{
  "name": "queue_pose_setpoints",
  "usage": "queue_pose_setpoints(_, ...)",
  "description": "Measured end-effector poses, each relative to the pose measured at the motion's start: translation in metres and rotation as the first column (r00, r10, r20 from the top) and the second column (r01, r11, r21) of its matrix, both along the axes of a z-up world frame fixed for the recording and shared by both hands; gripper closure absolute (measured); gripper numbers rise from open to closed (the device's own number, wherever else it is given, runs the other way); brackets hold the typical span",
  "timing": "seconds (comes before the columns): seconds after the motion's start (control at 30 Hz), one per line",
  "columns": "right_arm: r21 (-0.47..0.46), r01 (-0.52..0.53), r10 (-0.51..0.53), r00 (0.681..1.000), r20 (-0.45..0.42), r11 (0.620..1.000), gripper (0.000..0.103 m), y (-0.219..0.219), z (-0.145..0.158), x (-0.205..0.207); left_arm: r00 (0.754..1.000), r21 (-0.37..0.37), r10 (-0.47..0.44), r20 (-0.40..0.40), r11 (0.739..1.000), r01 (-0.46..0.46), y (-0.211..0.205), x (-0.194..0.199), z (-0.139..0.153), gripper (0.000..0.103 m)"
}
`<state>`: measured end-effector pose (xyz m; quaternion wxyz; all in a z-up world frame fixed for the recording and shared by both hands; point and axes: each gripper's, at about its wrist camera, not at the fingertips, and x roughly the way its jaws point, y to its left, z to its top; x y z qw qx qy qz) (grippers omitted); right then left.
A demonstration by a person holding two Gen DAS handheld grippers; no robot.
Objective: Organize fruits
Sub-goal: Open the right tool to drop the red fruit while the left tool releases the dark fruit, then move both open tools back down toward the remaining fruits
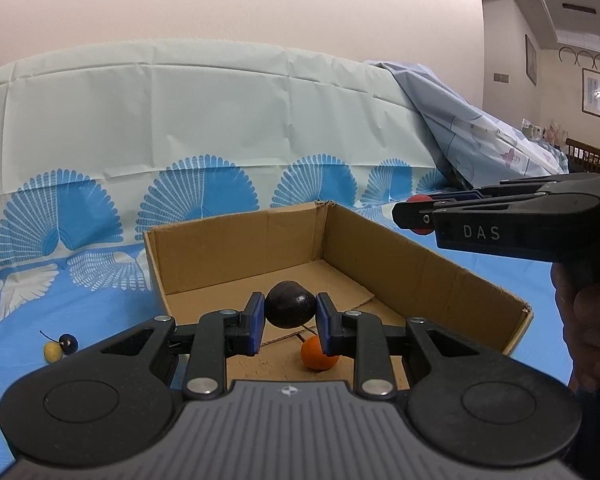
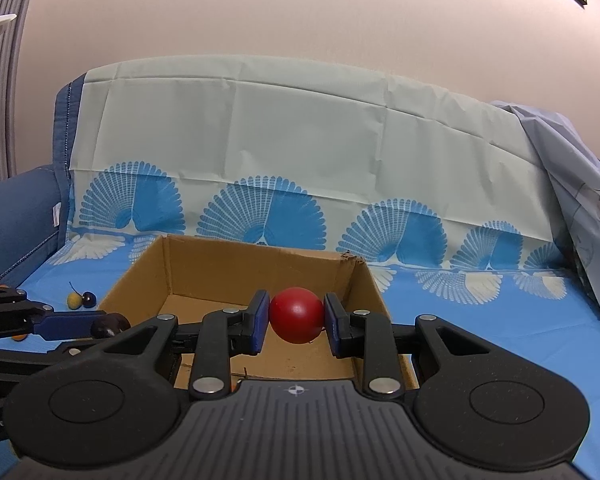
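My left gripper (image 1: 290,316) is shut on a dark purple plum (image 1: 290,305) and holds it above the open cardboard box (image 1: 420,264). An orange fruit (image 1: 319,354) lies on the box floor below it. My right gripper (image 2: 296,320) is shut on a red ball-shaped fruit (image 2: 297,315), over the same box (image 2: 140,276). In the left wrist view the right gripper (image 1: 410,214) reaches in from the right with the red fruit (image 1: 419,200) at its tips. The right wrist view shows the left gripper (image 2: 100,328) at the left with the plum (image 2: 109,326).
A small yellow fruit (image 1: 53,351) and a dark blue one (image 1: 69,344) with a stem lie on the blue patterned cloth (image 1: 80,320) left of the box; they show also as a yellow and dark pair (image 2: 82,299). The cloth drapes up behind. A hand (image 1: 592,320) holds the right gripper.
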<state>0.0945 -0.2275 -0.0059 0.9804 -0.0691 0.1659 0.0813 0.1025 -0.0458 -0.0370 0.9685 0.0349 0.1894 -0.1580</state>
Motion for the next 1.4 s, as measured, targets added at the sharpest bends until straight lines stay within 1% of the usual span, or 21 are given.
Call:
queue_pose_setpoints(0.33, 0.008, 0.008, -0.008, 1.0, -0.006, 1.0, 0.072, -0.003, 0.0, 0.001, 1.0, 0.001, -0.01, 0.006, 1.0, 0.01, -0.003, -0.001, -0.001, 0.073)
queue_pose_setpoints(0.37, 0.007, 0.007, -0.007, 1.0, -0.008, 1.0, 0.072, -0.002, 0.0, 0.001, 1.0, 0.0, -0.01, 0.008, 1.0, 0.01, -0.004, -0.002, -0.001, 0.072)
queue_pose_setpoints(0.4, 0.007, 0.006, -0.006, 1.0, -0.011, 1.0, 0.072, -0.003, 0.0, 0.001, 1.0, 0.001, -0.009, 0.008, 1.0, 0.009, -0.004, -0.002, -0.001, 0.069)
queue_pose_setpoints(0.43, 0.008, 0.004, -0.004, 1.0, -0.015, 1.0, 0.068, -0.003, 0.0, 0.002, 1.0, 0.003, -0.002, 0.011, 1.0, 0.002, -0.004, -0.002, -0.001, 0.066)
queue_pose_setpoints(0.47, 0.007, 0.003, -0.003, 1.0, -0.019, 1.0, 0.058, -0.002, -0.001, 0.002, 1.0, 0.002, 0.002, 0.016, 1.0, -0.002, -0.003, -0.002, 0.0, 0.06)
queue_pose_setpoints(0.53, 0.001, 0.005, -0.005, 1.0, -0.016, 1.0, 0.049, -0.001, -0.001, 0.001, 1.0, -0.007, 0.008, 0.02, 1.0, -0.007, -0.002, -0.003, 0.001, 0.06)
queue_pose_setpoints(0.6, 0.001, 0.006, -0.006, 1.0, -0.013, 1.0, 0.047, -0.001, 0.0, 0.001, 1.0, -0.011, 0.013, 0.02, 1.0, -0.012, -0.001, -0.003, 0.001, 0.06)
queue_pose_setpoints(0.73, 0.002, 0.017, -0.017, 1.0, -0.01, 1.0, 0.04, -0.001, 0.0, 0.001, 0.999, -0.009, 0.021, 0.025, 1.0, -0.021, -0.001, -0.004, 0.002, 0.06)
queue_pose_setpoints(0.8, 0.005, 0.022, -0.022, 1.0, -0.009, 1.0, 0.04, -0.001, 0.001, 0.001, 0.999, -0.005, 0.03, 0.036, 1.0, -0.03, -0.001, -0.005, 0.003, 0.06)
queue_pose_setpoints(0.9, 0.01, 0.025, -0.025, 1.0, -0.006, 1.0, 0.038, 0.001, 0.001, -0.001, 0.996, 0.007, 0.05, 0.073, 0.999, -0.051, 0.0, -0.012, 0.005, 0.06)
queue_pose_setpoints(1.0, 0.015, 0.025, -0.025, 1.0, 0.002, 1.0, 0.038, 0.005, 0.003, -0.004, 0.992, 0.03, 0.075, 0.1, 0.996, -0.078, 0.005, -0.018, 0.006, 0.061)
queue_pose_setpoints(1.03, 0.018, 0.024, -0.024, 1.0, 0.005, 1.0, 0.038, 0.006, 0.003, -0.005, 0.991, 0.032, 0.09, 0.095, 0.995, -0.093, 0.008, -0.02, 0.007, 0.061)
queue_pose_setpoints(1.07, 0.023, 0.023, -0.023, 1.0, 0.008, 0.999, 0.038, 0.009, 0.004, -0.006, 0.991, 0.023, 0.109, 0.072, 0.994, -0.111, 0.014, -0.02, 0.009, 0.061)
queue_pose_setpoints(1.13, 0.032, 0.018, -0.018, 1.0, 0.014, 0.999, 0.038, 0.014, 0.005, -0.009, 0.99, -0.018, 0.143, 0.009, 0.99, -0.143, 0.032, -0.018, 0.013, 0.062)
queue_pose_setpoints(1.17, 0.04, 0.011, -0.012, 1.0, 0.019, 0.999, 0.038, 0.017, 0.006, -0.011, 0.988, -0.017, 0.157, -0.009, 0.987, -0.157, 0.04, -0.016, 0.016, 0.066)
queue_pose_setpoints(1.2, 0.046, 0.005, -0.006, 1.0, 0.021, 0.999, 0.038, 0.02, 0.007, -0.012, 0.986, -0.001, 0.169, -0.016, 0.986, -0.169, 0.049, -0.014, 0.02, 0.07)
queue_pose_setpoints(1.23, 0.053, -0.002, 0.001, 1.0, 0.025, 0.999, 0.038, 0.024, 0.008, -0.013, 0.984, 0.018, 0.179, -0.015, 0.984, -0.179, 0.057, -0.012, 0.026, 0.072)
queue_pose_setpoints(1.3, 0.067, -0.024, 0.022, 0.999, 0.028, 0.997, 0.039, 0.032, 0.01, -0.017, 0.982, 0.054, 0.189, 0.006, 0.981, -0.189, 0.078, -0.011, 0.039, 0.072)
queue_pose_setpoints(1.4, 0.079, -0.073, 0.071, 0.997, 0.029, 0.994, 0.046, 0.049, 0.011, -0.023, 0.977, 0.11, 0.209, 0.046, 0.971, -0.213, 0.111, -0.014, 0.056, 0.073)
